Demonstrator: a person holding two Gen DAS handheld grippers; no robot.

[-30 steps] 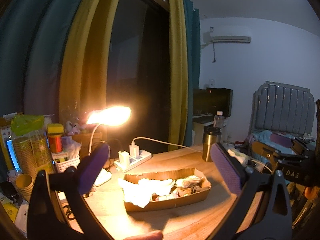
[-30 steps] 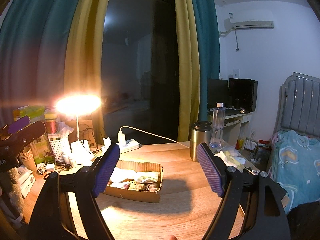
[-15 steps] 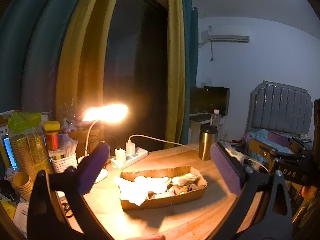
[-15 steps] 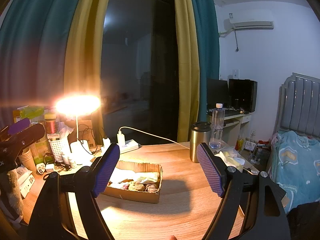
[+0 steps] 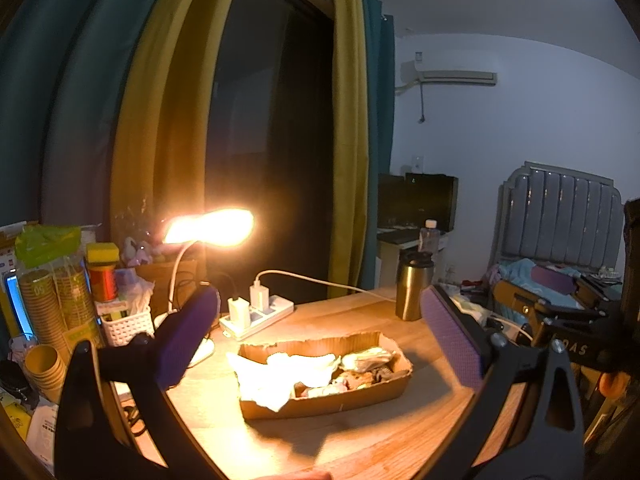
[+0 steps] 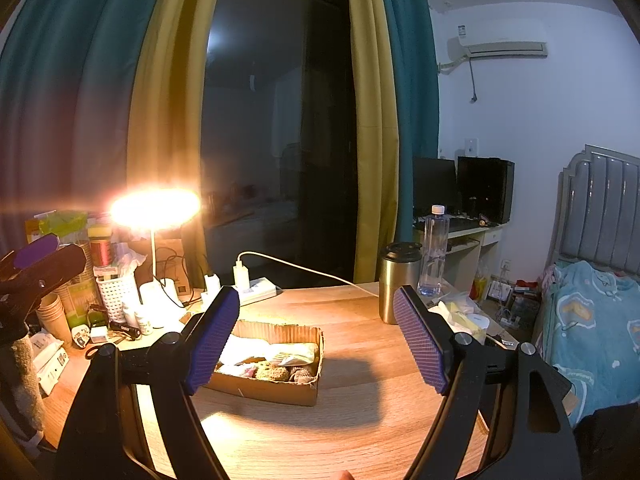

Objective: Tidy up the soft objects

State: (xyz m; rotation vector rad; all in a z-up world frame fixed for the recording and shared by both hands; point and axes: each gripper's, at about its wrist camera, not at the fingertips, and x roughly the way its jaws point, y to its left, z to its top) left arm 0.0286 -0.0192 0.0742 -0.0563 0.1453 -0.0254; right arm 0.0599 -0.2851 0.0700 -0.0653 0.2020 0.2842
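I see a smooth wood-grain worktop (image 6: 360, 420), a rough corrugated cardboard tray (image 6: 272, 390) (edges torn) and a brushed-metal tumbler (image 6: 398, 284).

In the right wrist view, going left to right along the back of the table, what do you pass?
White basket → lit desk lamp → power strip → steel tumbler → clear water bottle.

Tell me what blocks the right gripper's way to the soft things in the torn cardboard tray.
Nothing visible: the open right gripper faces the torn cardboard tray across bare wooden table; the steel tumbler stands off to the right.
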